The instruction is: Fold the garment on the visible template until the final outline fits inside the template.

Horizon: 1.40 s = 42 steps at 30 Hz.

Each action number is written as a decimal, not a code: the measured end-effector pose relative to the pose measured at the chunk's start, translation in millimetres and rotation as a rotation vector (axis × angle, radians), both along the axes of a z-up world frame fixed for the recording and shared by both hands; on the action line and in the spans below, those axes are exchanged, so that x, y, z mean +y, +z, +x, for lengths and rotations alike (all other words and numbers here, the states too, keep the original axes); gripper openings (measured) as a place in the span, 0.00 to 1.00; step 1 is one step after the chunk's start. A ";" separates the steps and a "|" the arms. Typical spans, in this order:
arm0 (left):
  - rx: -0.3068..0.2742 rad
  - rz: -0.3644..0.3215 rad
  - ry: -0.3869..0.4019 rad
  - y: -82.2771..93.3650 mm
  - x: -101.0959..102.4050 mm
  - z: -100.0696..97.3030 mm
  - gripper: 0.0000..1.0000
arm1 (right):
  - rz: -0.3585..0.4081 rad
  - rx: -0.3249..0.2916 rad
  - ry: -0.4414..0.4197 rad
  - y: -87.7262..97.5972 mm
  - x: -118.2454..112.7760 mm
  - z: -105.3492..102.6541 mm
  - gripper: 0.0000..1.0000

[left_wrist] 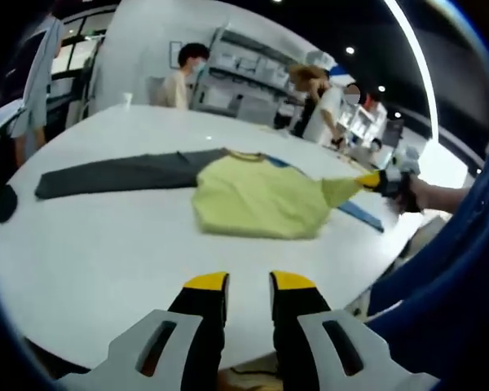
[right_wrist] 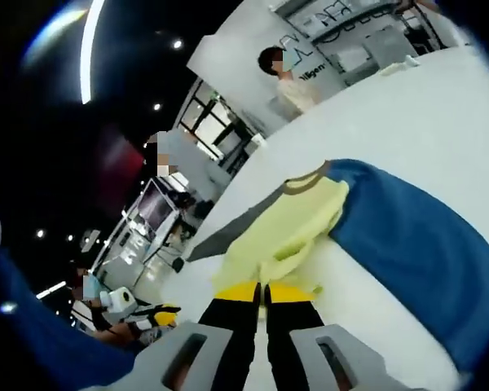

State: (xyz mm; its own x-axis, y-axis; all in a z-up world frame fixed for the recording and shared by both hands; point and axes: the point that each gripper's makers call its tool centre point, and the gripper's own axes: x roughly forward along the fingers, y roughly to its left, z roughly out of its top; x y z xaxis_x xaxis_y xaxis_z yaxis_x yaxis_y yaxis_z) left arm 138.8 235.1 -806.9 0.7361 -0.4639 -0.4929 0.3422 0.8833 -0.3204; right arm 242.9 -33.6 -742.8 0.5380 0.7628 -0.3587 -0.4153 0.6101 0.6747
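yellow-grey garment [left_wrist: 257, 195] lies partly folded on blue template [right_wrist: 416, 244].

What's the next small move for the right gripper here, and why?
Probably carry the pinched corner across the garment toward the grey sleeve. The right gripper is shut on yellow fabric, pulled out into a point past the body; the left gripper hovers open over the white table, free to pin.

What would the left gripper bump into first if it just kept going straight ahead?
Probably the yellow garment. The left gripper hovers open over bare white table, its jaws pointing toward the folded yellow cloth. How high it hovers is unclear, so it might touch the table first.
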 end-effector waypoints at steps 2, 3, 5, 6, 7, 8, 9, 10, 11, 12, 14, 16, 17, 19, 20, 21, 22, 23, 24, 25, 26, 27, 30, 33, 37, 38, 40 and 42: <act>-0.002 0.000 -0.006 0.1 -1.3 -0.3 0.18 | -0.019 -0.024 0.025 3.9 2.5 -2.3 0.00; -0.002 -0.001 -0.010 -0.5 -2.1 -0.5 0.18 | -0.039 -0.042 0.051 5.5 4.1 -4.8 0.00; -0.001 -0.004 -0.011 -1.0 -2.0 -0.3 0.18 | -0.047 -0.048 0.062 7.7 5.8 -6.7 0.00; -0.001 -0.004 -0.011 -1.1 -1.8 -0.3 0.18 | -0.050 -0.050 0.065 8.6 6.3 -7.4 0.00; -0.001 -0.005 -0.011 -1.3 -1.4 -0.1 0.18 | -0.053 -0.056 0.069 9.5 6.2 -7.6 0.00; -0.002 -0.006 -0.010 -1.5 -0.9 0.1 0.18 | -0.050 -0.060 0.074 12.4 7.1 -8.6 0.00; -0.002 -0.006 -0.010 -1.7 -0.4 0.2 0.18 | -0.048 -0.063 0.079 15.3 7.9 -9.7 0.00; -0.001 -0.006 -0.010 -1.9 -0.1 -0.1 0.18 | -0.045 -0.067 0.084 18.2 8.8 -10.7 0.00; -0.003 -0.007 -0.009 -1.9 0.8 -0.1 0.18 | -0.043 -0.073 0.089 21.6 8.3 -10.4 0.00; -0.002 -0.009 -0.009 -2.0 0.9 -0.1 0.18 | -0.039 -0.079 0.095 26.5 8.3 -10.2 0.00; -0.002 -0.008 -0.012 -2.4 -1.1 -0.6 0.18 | -0.039 -0.085 0.104 33.5 10.3 -10.8 0.00; 0.000 -0.009 -0.018 -3.1 -2.6 -1.4 0.18 | -0.046 -0.100 0.114 38.2 12.3 -12.1 0.00; 0.000 -0.009 -0.020 -3.5 -3.1 -1.6 0.18 | -0.054 -0.113 0.123 39.7 13.3 -12.9 0.00; 0.002 -0.009 -0.026 -4.4 -3.9 -2.3 0.18 | -0.076 -0.141 0.146 41.6 15.4 -15.1 0.00; 0.003 -0.009 -0.029 -4.6 -5.0 -2.4 0.18 | -0.093 -0.158 0.165 41.8 16.4 -17.0 0.00; 0.003 -0.009 -0.032 -4.9 -6.2 -2.6 0.18 | -0.109 -0.175 0.184 42.0 17.5 -18.9 0.00; 0.004 -0.012 -0.036 -5.2 -6.5 -2.5 0.18 | -0.119 -0.187 0.199 42.5 18.5 -20.5 0.00; 0.004 -0.013 -0.040 -5.4 -6.7 -2.4 0.18 | -0.129 -0.187 0.214 42.8 20.1 -23.2 0.00; 0.005 -0.014 -0.045 -5.4 -8.0 -2.4 0.18 | -0.133 -0.185 0.219 43.3 21.1 -24.3 0.00; 0.004 -0.013 -0.049 -5.1 -8.9 -2.2 0.19 | -0.143 -0.193 0.235 45.0 22.7 -25.9 0.00; 0.003 -0.012 -0.051 -4.9 -9.5 -2.0 0.19 | -0.147 -0.195 0.241 45.6 23.3 -26.6 0.00; 0.004 -0.010 -0.054 -4.7 -10.9 -1.8 0.19 | -0.156 -0.200 0.258 48.0 25.2 -28.2 0.00; 0.004 -0.012 -0.057 -3.0 -14.5 -0.5 0.19 | -0.166 -0.202 0.276 55.7 29.1 -27.8 0.00; 0.001 -0.015 -0.060 -2.2 -15.0 1.9 0.19 | -0.176 -0.200 0.285 65.2 32.5 -24.2 0.00; 0.000 -0.019 -0.067 -2.3 -16.0 5.5 0.19 | -0.145 -0.201 0.286 87.8 41.3 -16.6 0.00; -0.001 -0.021 -0.069 -1.8 -16.7 6.1 0.19 | -0.142 -0.202 0.285 91.8 43.0 -14.6 0.00; -0.002 -0.028 -0.071 -0.8 -17.8 7.2 0.19 | -0.137 -0.200 0.282 97.3 45.7 -11.8 0.00; -0.009 -0.042 -0.075 2.1 -21.5 9.4 0.19 | -0.121 -0.191 0.276 107.6 51.6 -7.4 0.00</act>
State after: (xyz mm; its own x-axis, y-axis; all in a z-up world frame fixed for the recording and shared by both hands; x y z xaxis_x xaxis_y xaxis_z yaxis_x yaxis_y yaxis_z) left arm 148.2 213.6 -804.9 0.7028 -0.5381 -0.4654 0.4103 0.8410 -0.3528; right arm 235.5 18.1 -635.2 0.3832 0.8471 -0.3682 -0.6874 0.5278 0.4990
